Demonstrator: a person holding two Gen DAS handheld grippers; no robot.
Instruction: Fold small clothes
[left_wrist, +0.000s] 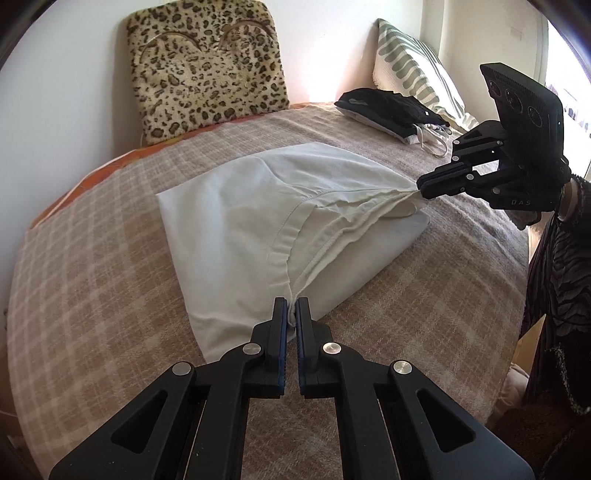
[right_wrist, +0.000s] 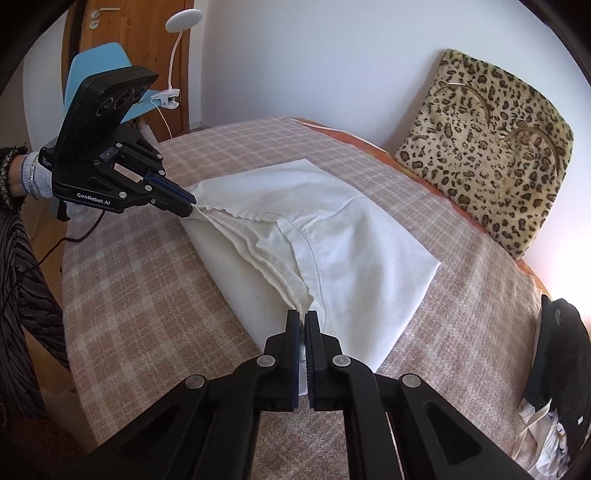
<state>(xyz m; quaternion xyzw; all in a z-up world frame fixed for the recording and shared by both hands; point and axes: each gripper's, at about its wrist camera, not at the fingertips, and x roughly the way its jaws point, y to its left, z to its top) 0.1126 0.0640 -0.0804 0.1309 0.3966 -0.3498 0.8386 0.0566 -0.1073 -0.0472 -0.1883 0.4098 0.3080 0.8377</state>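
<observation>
Now both hand-held grippers pinch white garment (left_wrist: 236, 206) waistband.

Bright daylight, window glare at one edge; sharp focus, fisheye-curved, dark corners

A white cotton garment (left_wrist: 236, 221) lies in the middle of a checked beige woven blanket (left_wrist: 92, 266) that covers the bed, its gathered near edge stretched between the black two-finger left gripper (left_wrist: 291, 314) at one corner and the black two-finger right gripper (right_wrist: 302, 325) at the other. Behind the garment, a leopard-print plush cushion (left_wrist: 207, 66) leans upright against the wall at the far edge of the bed. To the right of the cushion in the left wrist view, a stack of dark folded clothes (left_wrist: 391, 109) rests on the blanket, just before a striped pillow (left_wrist: 413, 62) propped in the corner.
</observation>
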